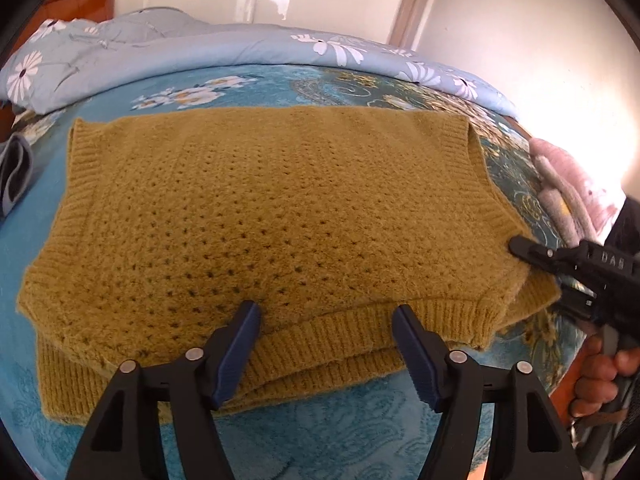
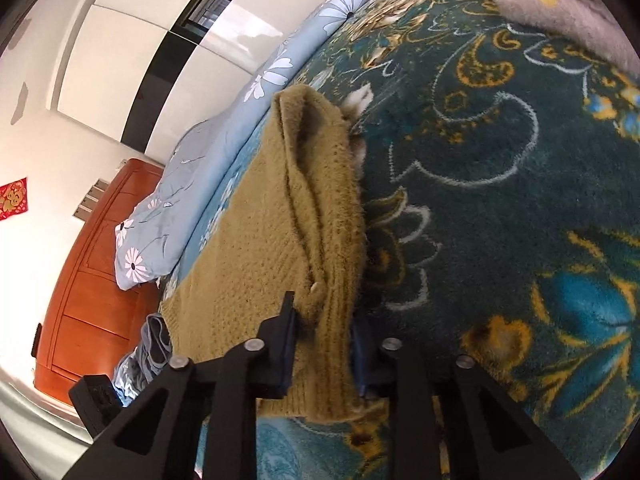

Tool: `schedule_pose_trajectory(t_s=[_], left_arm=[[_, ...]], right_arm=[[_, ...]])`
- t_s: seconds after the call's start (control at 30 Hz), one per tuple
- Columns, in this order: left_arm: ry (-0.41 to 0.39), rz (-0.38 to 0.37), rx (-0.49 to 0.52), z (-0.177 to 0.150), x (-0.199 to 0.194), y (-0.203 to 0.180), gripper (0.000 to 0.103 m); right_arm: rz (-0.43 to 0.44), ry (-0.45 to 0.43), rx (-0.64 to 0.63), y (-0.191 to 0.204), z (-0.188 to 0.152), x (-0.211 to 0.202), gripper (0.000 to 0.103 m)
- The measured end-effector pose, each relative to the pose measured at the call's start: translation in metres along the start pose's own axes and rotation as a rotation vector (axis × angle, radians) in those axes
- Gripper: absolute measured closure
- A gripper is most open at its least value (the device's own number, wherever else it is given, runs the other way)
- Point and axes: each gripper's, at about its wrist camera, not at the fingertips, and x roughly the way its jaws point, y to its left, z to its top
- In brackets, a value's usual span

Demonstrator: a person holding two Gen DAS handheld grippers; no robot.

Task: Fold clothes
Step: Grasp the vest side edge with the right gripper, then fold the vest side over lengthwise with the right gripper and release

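A mustard knit sweater (image 1: 256,216) lies folded in layers on the blue patterned bedspread (image 1: 328,432) of the bed. The left gripper (image 1: 326,320) hovers at 6 o'clock of the sweater, its blue-padded fingers spread apart above the ribbed near edge, holding nothing. The right gripper (image 2: 324,344), at 3 o'clock of the sweater, pinches the thick folded side edge between its fingers. A floral quilt (image 1: 120,52) lies bunched at 12 o'clock, and grey-pink clothing (image 1: 568,192) sits beyond the right gripper.
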Motion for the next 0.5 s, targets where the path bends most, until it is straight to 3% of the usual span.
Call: schedule_pose_trajectory(t_s=[0.07, 0.2, 0.37, 0.5], left_arm=[[-0.015, -0.07, -0.053, 0.003, -0.008, 0.013, 0.031], [-0.093, -0.219, -0.273, 0.003, -0.046, 0.076, 0.031], [-0.259, -0.188, -0.484, -0.012, -0.101, 0.171, 0.03], [-0.31, -0.128, -0.606, -0.035, -0.124, 0.231, 0.03]], right_arm=[[-0.017, -0.001, -0.016, 0.012, 0.004, -0.004, 0.083], [-0.06, -0.003, -0.147, 0.061, 0.013, -0.011, 0.083], [-0.086, 0.039, -0.422, 0.144, -0.011, 0.009, 0.084], [-0.089, 0.087, -0.666, 0.215, -0.042, 0.033, 0.084]])
